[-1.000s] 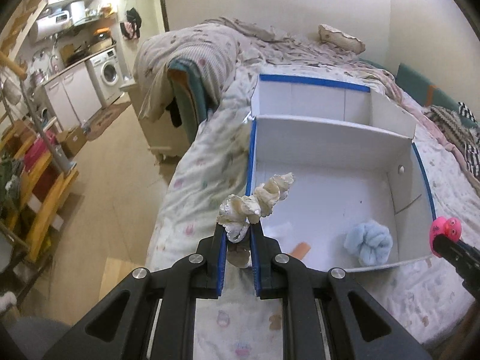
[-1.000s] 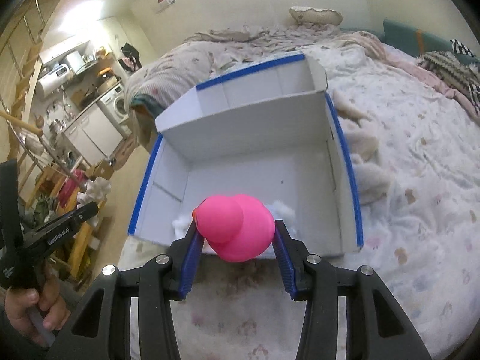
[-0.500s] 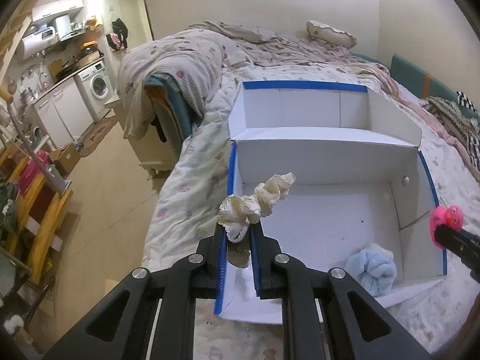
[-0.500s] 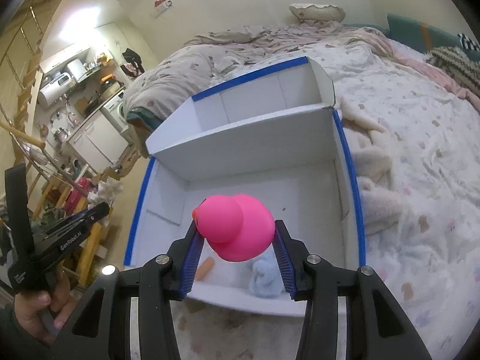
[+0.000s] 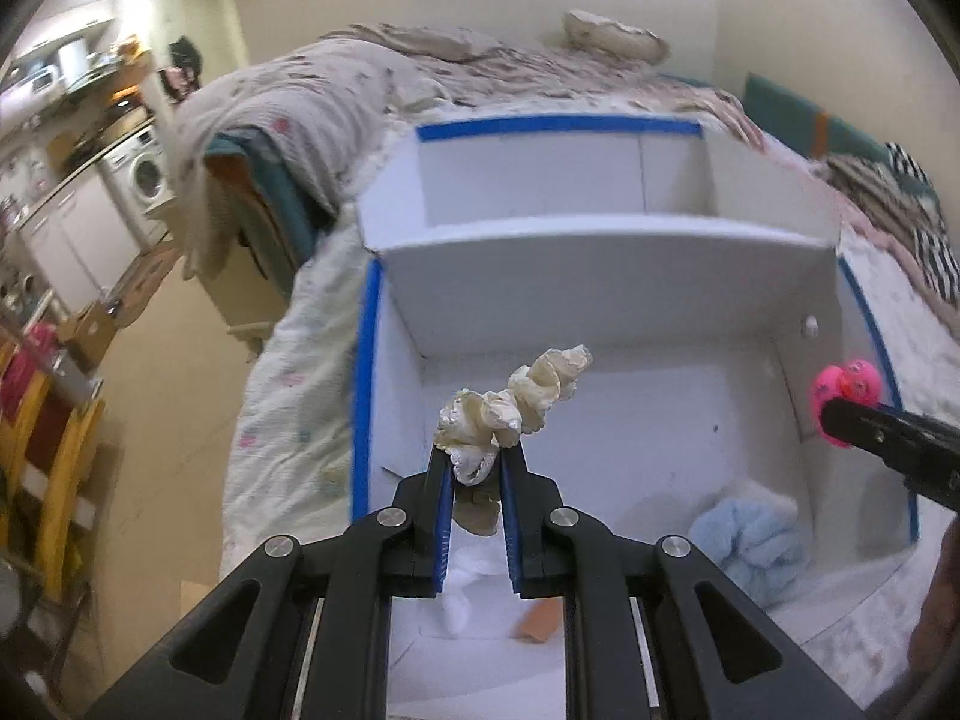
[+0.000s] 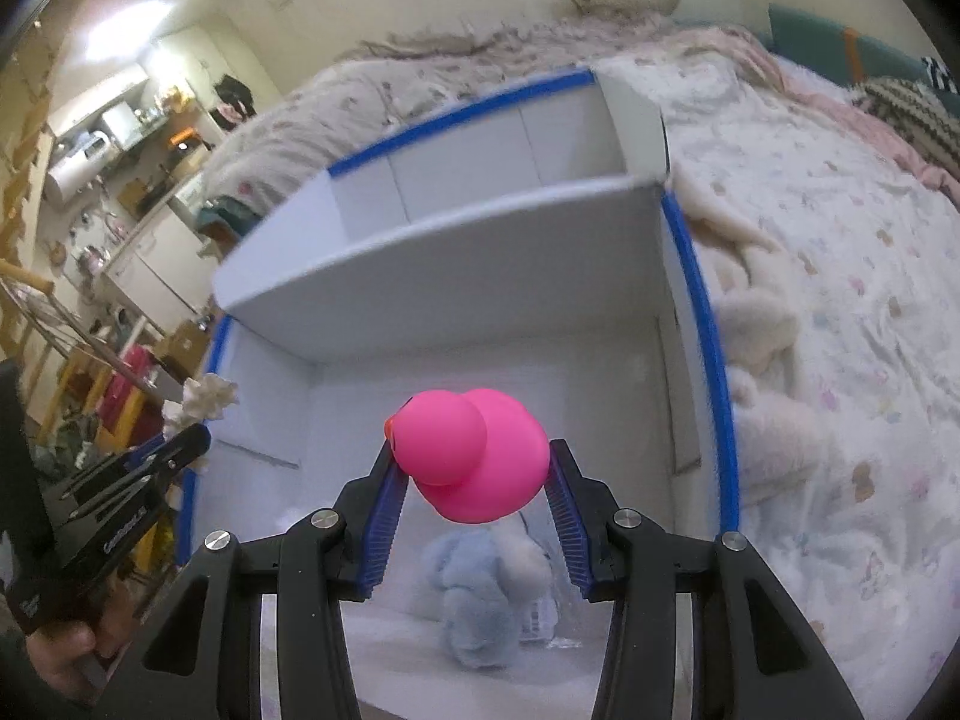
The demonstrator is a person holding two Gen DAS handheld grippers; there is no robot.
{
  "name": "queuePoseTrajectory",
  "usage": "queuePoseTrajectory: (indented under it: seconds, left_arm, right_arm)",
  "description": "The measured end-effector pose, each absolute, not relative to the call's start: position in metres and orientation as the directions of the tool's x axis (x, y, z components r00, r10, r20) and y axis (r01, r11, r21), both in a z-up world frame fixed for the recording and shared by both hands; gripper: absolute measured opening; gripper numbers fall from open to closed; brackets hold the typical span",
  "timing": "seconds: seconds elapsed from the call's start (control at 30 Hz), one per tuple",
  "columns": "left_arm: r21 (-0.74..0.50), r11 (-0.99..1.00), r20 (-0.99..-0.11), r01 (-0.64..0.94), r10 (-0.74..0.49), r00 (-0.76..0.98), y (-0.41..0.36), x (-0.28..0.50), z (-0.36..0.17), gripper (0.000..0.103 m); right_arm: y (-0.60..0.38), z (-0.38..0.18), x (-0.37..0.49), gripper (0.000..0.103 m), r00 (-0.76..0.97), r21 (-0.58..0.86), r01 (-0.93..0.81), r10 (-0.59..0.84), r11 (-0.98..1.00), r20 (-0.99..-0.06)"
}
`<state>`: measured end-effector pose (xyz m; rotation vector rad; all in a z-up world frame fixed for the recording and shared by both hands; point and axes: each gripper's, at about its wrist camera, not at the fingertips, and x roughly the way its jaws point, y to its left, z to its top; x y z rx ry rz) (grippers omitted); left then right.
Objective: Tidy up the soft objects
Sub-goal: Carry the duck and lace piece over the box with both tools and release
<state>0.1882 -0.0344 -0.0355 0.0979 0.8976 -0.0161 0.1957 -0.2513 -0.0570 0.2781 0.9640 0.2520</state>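
A cream scrunchie (image 5: 510, 408) sticks up from my left gripper (image 5: 475, 468), which is shut on it above the near left corner of a white box with blue-taped rims (image 5: 363, 396). My right gripper (image 6: 474, 468) is shut on a pink rubber duck (image 6: 474, 456), hanging over the box's near compartment (image 6: 600, 396). From the left wrist view the duck (image 5: 846, 387) and the right gripper show at the right edge. The left gripper (image 6: 180, 441) with the scrunchie (image 6: 207, 399) shows at the left of the right wrist view. A pale blue fluffy toy (image 5: 750, 540) (image 6: 474, 594) lies on the box floor.
The box sits on a bed with a patterned quilt (image 6: 840, 300). A divider wall (image 5: 600, 252) separates a far compartment (image 5: 540, 180). White fluff (image 5: 462, 594) and an orange piece (image 5: 540, 621) lie on the box floor. A fluffy cream blanket (image 6: 756, 324) lies right of the box. A washing machine (image 5: 147, 177) stands far left.
Both grippers have moved forward and lower over the box, which now looks nearer and larger. The scrunchie and the duck stay gripped as before.
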Motion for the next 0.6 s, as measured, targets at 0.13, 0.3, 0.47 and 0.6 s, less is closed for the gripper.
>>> queuePoseTrajectory:
  seconds: [0.13,0.3,0.47,0.6]
  left_arm:
    - [0.001,0.996,-0.817,0.089,-0.05,0.574,-0.033,0.194,-0.054,0.014]
    - [-0.014,0.999,-0.849,0.048,-0.037,0.527,-0.029,0.203,-0.072,0.014]
    - [-0.038,0.998,-0.856,0.041,-0.054,0.514,-0.028,0.21,-0.079,0.014]
    - [-0.036,0.998,-0.862,0.042,-0.053,0.505,-0.029,0.208,-0.08,0.014]
  right_arm:
    - [-0.244,-0.069,0.198,0.049,0.506,0.335,-0.084,0.33,0.938,-0.797]
    - [-0.231,-0.077,0.195,0.049,0.48,0.316,-0.121,0.334,0.941,-0.811]
    - [-0.225,-0.086,0.194,0.049,0.453,0.273,-0.13,0.302,0.953,-0.839]
    - [-0.225,-0.095,0.194,0.049,0.421,0.265,-0.117,0.29,0.957,-0.859]
